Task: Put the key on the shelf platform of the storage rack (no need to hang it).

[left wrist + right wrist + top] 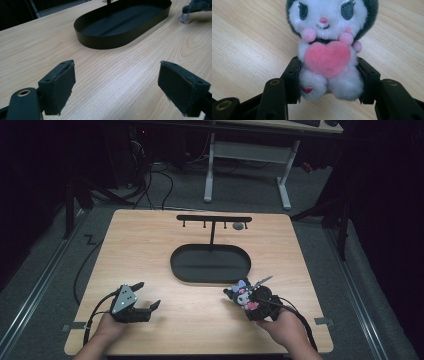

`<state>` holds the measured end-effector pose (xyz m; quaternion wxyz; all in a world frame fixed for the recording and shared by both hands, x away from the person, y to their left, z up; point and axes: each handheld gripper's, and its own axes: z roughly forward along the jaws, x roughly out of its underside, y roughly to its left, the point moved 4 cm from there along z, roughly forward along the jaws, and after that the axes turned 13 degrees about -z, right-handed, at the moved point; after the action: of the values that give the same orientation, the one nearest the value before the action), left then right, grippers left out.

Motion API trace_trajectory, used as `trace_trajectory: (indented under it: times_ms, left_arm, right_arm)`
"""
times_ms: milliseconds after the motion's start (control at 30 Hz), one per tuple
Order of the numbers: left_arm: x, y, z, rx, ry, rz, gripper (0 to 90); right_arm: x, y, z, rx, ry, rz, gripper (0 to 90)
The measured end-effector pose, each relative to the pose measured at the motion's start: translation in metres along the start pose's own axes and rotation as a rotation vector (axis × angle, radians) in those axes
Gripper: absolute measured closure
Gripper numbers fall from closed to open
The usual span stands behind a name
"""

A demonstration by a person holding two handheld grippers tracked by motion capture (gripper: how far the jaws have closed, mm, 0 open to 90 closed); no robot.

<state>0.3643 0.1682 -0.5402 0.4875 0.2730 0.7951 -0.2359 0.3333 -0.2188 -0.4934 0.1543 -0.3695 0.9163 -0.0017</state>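
Observation:
A small plush toy (328,47) with a white face, dark hood and pink heart lies between the jaws of my right gripper (329,80), which is shut on its lower body. In the high view the plush toy (243,295) is at the table's front right, held by my right gripper (254,306). My left gripper (149,295) rests at the front left, open, with bare wood between its jaws; in its own view the left gripper (116,82) points toward the black oval tray (100,41).
A black oval tray (177,265) sits mid-table with a T-shaped hook stand (213,219) rising from its far side. The wooden table (145,240) stands on a grey floor. A white desk frame (285,185) and cables lie beyond.

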Motion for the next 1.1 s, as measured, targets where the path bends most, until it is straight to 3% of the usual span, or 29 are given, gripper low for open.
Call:
trace_trajectory:
  times_ms: [433, 1100]
  left_arm:
    - [0.000, 0.000, 0.000, 0.000, -0.001, -0.002, 15.4]
    - [0.000, 0.000, 0.000, 0.002, -0.004, -0.002, 15.4]
  right_arm:
    - [-0.016, -0.009, -0.014, 0.012, -0.035, 0.005, 48.0]
    - [-0.050, -0.013, -0.013, -0.007, -0.068, 0.008, 48.0]
